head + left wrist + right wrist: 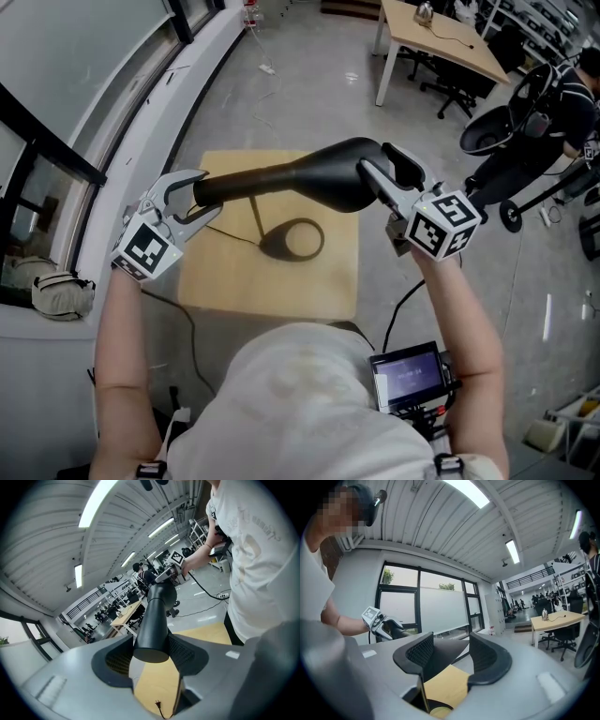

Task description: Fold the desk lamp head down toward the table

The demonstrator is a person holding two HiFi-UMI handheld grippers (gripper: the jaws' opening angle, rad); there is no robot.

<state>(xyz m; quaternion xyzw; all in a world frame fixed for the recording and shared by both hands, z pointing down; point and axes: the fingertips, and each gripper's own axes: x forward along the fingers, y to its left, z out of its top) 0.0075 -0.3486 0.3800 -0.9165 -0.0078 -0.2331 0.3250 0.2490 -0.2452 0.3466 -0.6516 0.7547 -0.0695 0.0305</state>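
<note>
White short-sleeved T-shirt (300, 403); grey left gripper (208, 192) and right gripper (386, 167), black-and-white marker cubes (448, 223), dark ribbed jaws.

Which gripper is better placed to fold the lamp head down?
Right. The right gripper is on the lamp head itself; the left gripper holds the lamp arm at its far end, better for steadying.

The left gripper (152, 660) clamped the blunt end of the black lamp arm (152, 616), its pads pressed on both sides. The arm ran away to the lamp head (163, 592), where the right gripper (161, 577) met it. Beneath the jaws, a plug (158, 704) lay on the wooden table (206, 632).
</note>
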